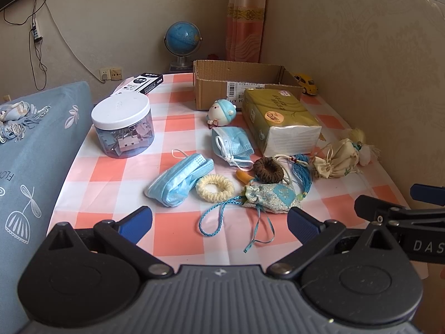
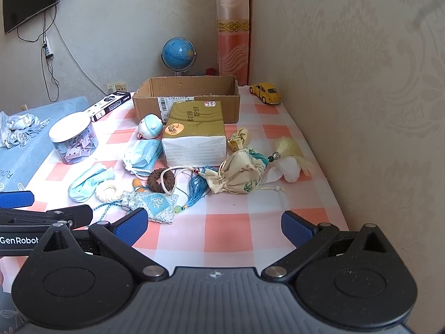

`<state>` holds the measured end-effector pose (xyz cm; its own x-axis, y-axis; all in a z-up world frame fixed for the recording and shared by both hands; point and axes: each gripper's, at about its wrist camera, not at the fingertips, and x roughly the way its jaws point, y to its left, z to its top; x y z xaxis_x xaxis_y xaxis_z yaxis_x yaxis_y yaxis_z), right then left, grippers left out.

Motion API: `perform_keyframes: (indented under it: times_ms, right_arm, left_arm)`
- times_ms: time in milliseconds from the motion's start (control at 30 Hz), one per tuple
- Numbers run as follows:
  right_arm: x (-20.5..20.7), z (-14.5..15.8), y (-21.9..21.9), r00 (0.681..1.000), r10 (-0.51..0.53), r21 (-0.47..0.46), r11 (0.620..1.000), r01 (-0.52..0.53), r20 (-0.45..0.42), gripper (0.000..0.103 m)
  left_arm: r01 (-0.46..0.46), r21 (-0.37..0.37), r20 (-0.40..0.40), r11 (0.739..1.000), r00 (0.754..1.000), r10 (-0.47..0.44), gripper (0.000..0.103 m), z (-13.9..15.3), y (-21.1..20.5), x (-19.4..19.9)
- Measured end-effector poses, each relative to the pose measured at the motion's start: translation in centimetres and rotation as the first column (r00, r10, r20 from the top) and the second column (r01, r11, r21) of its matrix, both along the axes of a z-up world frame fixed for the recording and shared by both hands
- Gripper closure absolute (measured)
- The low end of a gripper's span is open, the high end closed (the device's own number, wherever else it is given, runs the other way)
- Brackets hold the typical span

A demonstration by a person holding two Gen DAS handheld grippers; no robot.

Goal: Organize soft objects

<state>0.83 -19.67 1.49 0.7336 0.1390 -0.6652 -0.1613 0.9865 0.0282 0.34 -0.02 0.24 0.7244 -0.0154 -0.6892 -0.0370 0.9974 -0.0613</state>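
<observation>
Both grippers hang spread wide over the near edge of my table (image 1: 178, 128), holding nothing: the left gripper (image 1: 219, 222) faces the blue sachet (image 1: 274, 196), and the right gripper (image 2: 214, 226) faces bare checked cloth just right of that sachet. I see the soft things clustered mid-table. Nearest left lies a folded mask (image 1: 179, 179), touching the cream scrunchie (image 1: 214, 187). Beyond them sits a second mask (image 1: 232, 144), with the brown scrunchie (image 1: 268, 170) to its right. A cream pouch (image 2: 239, 176) lies right of the blue tassel (image 2: 196, 189), by the wall. Behind these the tissue pack (image 2: 194, 136) stands against the open box (image 2: 186, 94) at the far side. A clip jar (image 1: 123, 126) stands at the left.
</observation>
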Motion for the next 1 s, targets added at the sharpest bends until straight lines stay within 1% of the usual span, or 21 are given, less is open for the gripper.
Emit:
perform_keyframes:
  times_ms: [633, 1000]
  right_arm:
    - [0.2, 0.2, 0.3, 1.0, 0.011, -0.011, 1.0, -0.011, 0.007, 0.0]
    - [1.0, 0.0, 0.7, 0.999, 0.045, -0.028, 0.999, -0.045, 0.011, 0.0]
  left_arm:
    - [0.004, -0.009, 0.0, 1.0, 1.0, -0.004, 0.001, 0.0, 0.3, 0.2]
    - [0.042, 0.007, -0.006, 0.999, 0.999, -0.042, 0.001, -0.4, 0.4, 1.3]
